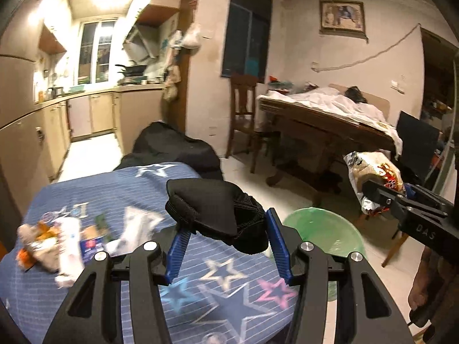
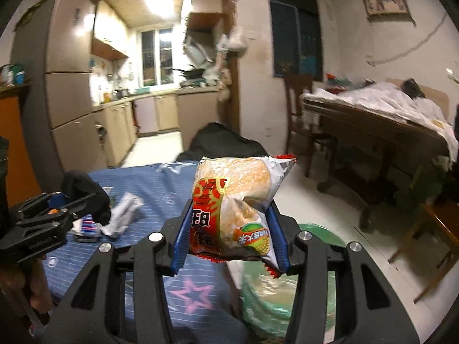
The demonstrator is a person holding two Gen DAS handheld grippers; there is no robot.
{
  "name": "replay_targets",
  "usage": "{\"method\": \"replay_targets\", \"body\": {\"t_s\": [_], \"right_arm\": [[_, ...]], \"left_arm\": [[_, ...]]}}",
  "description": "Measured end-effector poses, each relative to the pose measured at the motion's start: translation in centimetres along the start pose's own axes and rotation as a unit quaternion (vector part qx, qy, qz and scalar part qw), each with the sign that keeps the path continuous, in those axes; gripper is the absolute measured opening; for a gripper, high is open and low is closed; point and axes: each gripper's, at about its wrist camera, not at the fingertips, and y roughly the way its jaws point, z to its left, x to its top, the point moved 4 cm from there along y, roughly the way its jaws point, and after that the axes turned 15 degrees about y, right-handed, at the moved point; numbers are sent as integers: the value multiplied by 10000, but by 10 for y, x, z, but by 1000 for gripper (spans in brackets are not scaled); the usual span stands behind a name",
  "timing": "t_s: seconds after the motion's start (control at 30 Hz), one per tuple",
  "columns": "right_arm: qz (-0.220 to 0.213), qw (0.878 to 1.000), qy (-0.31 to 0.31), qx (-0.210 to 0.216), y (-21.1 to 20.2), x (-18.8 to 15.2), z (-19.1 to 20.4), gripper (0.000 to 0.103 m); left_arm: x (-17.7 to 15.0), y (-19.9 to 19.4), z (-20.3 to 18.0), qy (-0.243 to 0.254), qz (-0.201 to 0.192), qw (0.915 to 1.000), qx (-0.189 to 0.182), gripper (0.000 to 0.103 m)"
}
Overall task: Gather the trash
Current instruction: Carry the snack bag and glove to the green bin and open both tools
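Left gripper [image 1: 226,246] sat nearest camera – blue fingers [image 1: 178,250] clenched on black sock [image 1: 218,215], held up over bed with blue star sheet [image 1: 218,295]. Right gripper [image 2: 229,243] squeezed snack bag [image 2: 238,209] between its fingers, lifted in air above green-lined trash bin [image 1: 324,235]. Bin stood on floor just beside bed. More trash lay on sheet at left – white wrapper [image 1: 70,246], orange scraps [image 1: 31,243], small blue pack [image 1: 91,245]. Wooden chair [image 1: 243,109] and cluttered bench [image 1: 330,123] stood well behind.
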Motion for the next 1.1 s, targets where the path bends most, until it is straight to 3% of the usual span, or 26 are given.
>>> {"method": "replay_targets", "body": {"t_s": [0.27, 0.53, 0.83, 1.1], "right_arm": [[797, 9942, 604, -401, 30, 3, -86, 47], [1779, 9758, 1018, -767, 75, -11, -142, 47], [2531, 9573, 1125, -823, 111, -30, -175, 48], [2828, 9479, 1215, -818, 131, -46, -195, 48]], "left_arm": [[39, 86, -63, 302, 371, 9948, -894, 54], [35, 198, -124, 514, 1300, 9741, -1775, 54], [12, 281, -164, 614, 2047, 9520, -2190, 54], [-10, 317, -176, 586, 2329, 9435, -2282, 56]]}}
